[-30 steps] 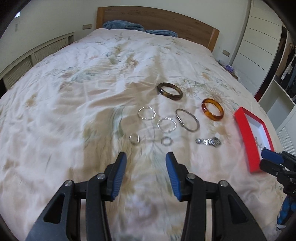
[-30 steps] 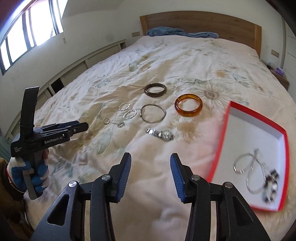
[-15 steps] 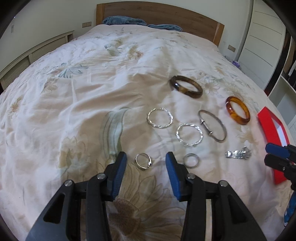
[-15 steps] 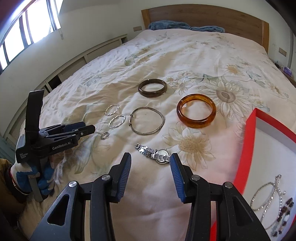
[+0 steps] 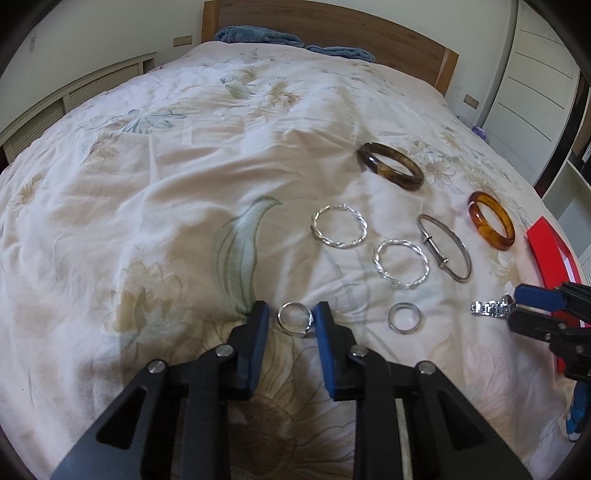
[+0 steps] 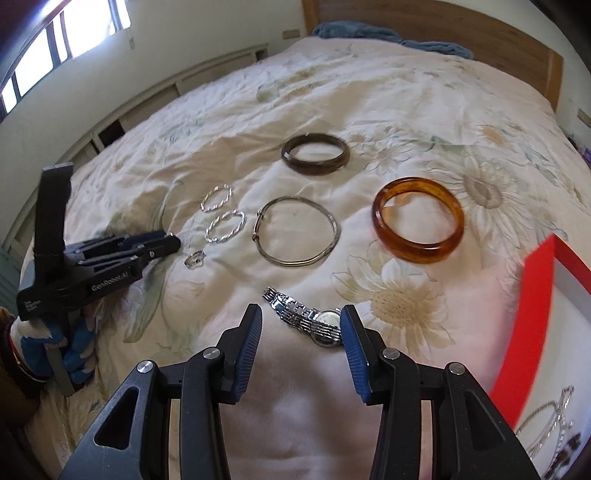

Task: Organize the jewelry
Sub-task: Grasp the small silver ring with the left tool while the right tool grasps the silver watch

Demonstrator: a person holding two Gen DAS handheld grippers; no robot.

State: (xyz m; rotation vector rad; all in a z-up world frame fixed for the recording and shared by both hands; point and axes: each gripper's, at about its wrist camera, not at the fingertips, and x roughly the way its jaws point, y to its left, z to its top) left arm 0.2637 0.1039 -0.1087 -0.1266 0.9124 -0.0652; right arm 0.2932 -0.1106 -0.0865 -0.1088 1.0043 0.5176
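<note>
While both grippers sit low over the bedspread, this is the layout:

left gripper: jaws have just been closing; small silver ring lies between the blue pads, right pad about touching it, left pad clear with a gap. Not clamped.
right gripper: jaws apart, straddling the silver watch; watch head just beside the right pad, band running off toward the left pad. No grip visible.
second ring: plain silver band, flat, just right of the left gripper.
twisted hoops: two silver, one farther up the bed, one nearer, close together but apart.
thin bangle: silver wire with clasp, mid-bed, right of the hoops.
dark bangle: brown, thick, toward the headboard.
amber bangle: translucent orange, thick, toward the bed's right edge.
red tray: white inside, at the right edge; chains and beaded pieces in its near corner.
bedspread: cream, floral print, wrinkled.
room: wooden headboard, blue towels against it, window at left in the right wrist view.
</note>
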